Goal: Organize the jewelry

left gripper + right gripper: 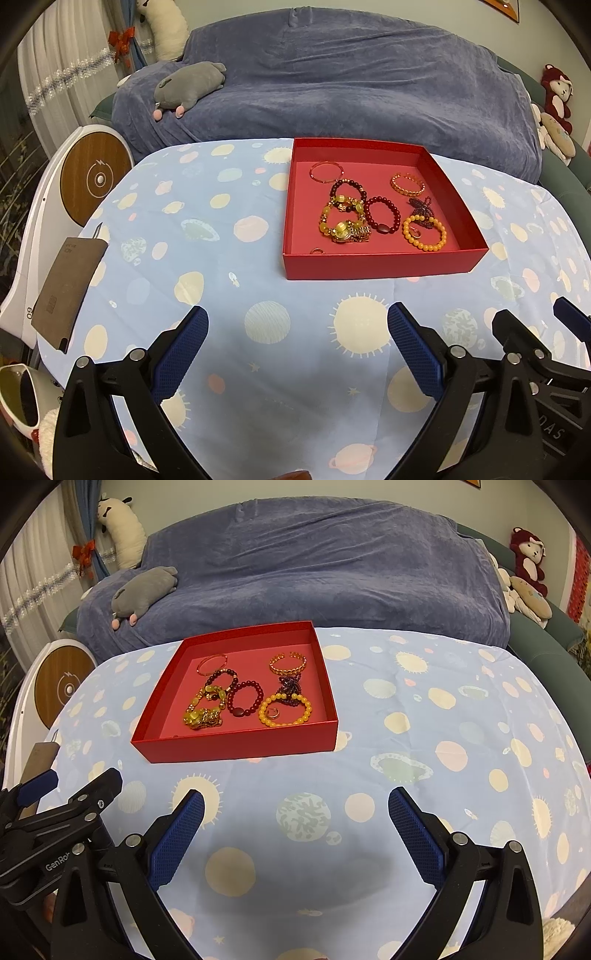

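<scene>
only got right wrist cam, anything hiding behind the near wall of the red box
observer: Yes, a small ring lies on the floor of the red box, in its near left corner, apart from the bracelets.
operator: is my left claw open
observer: The left claw is wide open and empty, above the tablecloth, short of the box.
operator: whats the brown thing at the left edge
observer: A flat brown case lies at the cloth's edge, with a thin metal tip poking out of its far end.
</scene>
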`<move>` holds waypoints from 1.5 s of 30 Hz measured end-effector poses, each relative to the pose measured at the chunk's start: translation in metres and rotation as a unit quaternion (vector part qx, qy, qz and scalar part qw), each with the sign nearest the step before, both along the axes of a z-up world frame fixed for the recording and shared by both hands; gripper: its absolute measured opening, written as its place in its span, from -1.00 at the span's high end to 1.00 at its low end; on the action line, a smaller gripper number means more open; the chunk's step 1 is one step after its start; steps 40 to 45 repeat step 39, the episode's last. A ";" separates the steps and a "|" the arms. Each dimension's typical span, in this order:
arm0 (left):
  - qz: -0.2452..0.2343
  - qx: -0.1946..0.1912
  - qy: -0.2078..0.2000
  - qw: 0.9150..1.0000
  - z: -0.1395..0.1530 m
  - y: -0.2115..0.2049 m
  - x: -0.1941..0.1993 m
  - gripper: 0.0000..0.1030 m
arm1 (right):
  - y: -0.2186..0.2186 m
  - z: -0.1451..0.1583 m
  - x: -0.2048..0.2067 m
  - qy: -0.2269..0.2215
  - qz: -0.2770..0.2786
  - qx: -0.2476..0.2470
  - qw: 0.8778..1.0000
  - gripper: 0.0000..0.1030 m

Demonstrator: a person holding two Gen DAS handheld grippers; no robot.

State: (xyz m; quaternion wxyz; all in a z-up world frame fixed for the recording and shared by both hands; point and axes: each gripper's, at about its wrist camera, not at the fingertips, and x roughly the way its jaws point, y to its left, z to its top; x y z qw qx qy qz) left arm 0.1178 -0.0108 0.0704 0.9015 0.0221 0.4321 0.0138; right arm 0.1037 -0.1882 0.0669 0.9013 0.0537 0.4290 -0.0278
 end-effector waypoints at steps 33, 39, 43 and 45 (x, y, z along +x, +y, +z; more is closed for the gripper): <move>0.012 0.012 0.018 1.000 -0.008 -0.002 0.001 -0.82 | 0.005 0.000 -0.002 0.002 0.007 -0.002 1.000 -0.87; 0.012 0.000 0.012 1.000 -0.007 -0.001 0.001 -0.82 | 0.004 0.001 -0.001 0.001 0.007 -0.003 1.000 -0.87; 0.012 0.000 0.012 1.000 -0.007 -0.001 0.001 -0.82 | 0.004 0.001 -0.001 0.001 0.007 -0.003 1.000 -0.87; 0.012 0.000 0.012 1.000 -0.007 -0.001 0.001 -0.82 | 0.004 0.001 -0.001 0.001 0.007 -0.003 1.000 -0.87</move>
